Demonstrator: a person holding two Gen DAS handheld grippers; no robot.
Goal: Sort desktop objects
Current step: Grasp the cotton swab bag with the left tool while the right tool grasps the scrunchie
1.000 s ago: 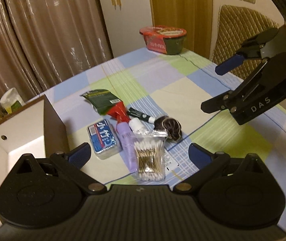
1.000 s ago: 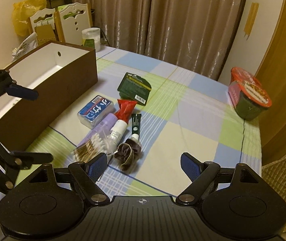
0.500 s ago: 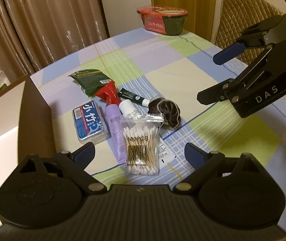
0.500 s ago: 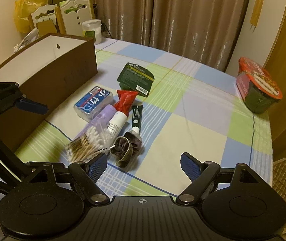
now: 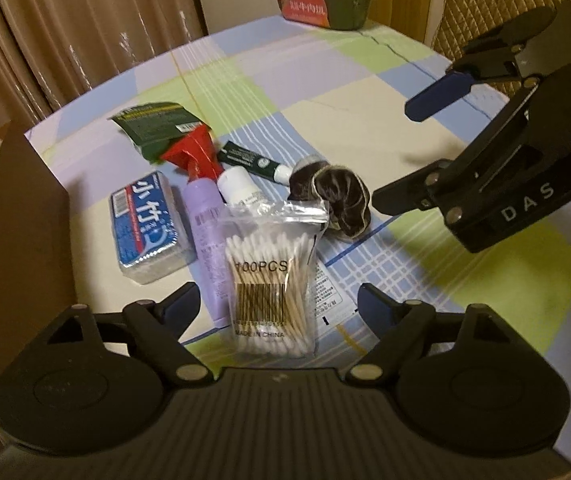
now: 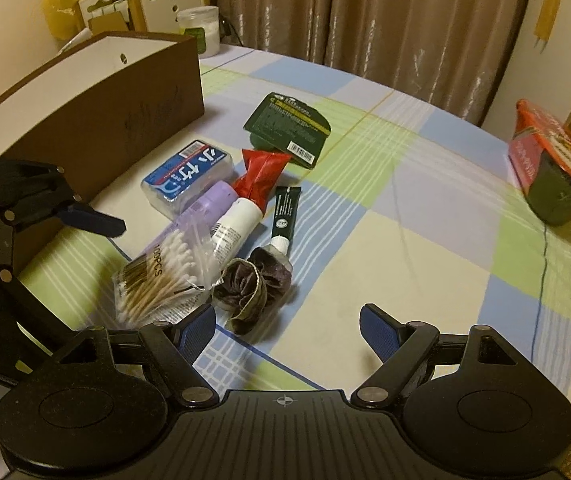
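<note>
The left gripper is wide open and holds nothing. It hangs just over the swab bag, which lies flat on the table between the two fingers. The bag is clear, full of white-tipped sticks, and says "100PCS".

The right gripper is wide open too, with nothing in it. It hangs over the checked cloth, near a dark scrunchie. The scrunchie sits just beside its left finger.

All the small things lie in one bunch on the table. A purple bottle lies next to the swab bag, partly under it. A blue pack lies left of the bottle, close to the brown box. A red tube with a white cap lies beside the purple bottle. A thin green tube lies to the right of it, with its tip touching the scrunchie. A dark green packet lies farther back, and the red tube's end rests on it.

The brown box stands on the left side of the table. It is white inside, and its floor cannot be seen. A red noodle bowl stands far off at the table's edge.
</note>
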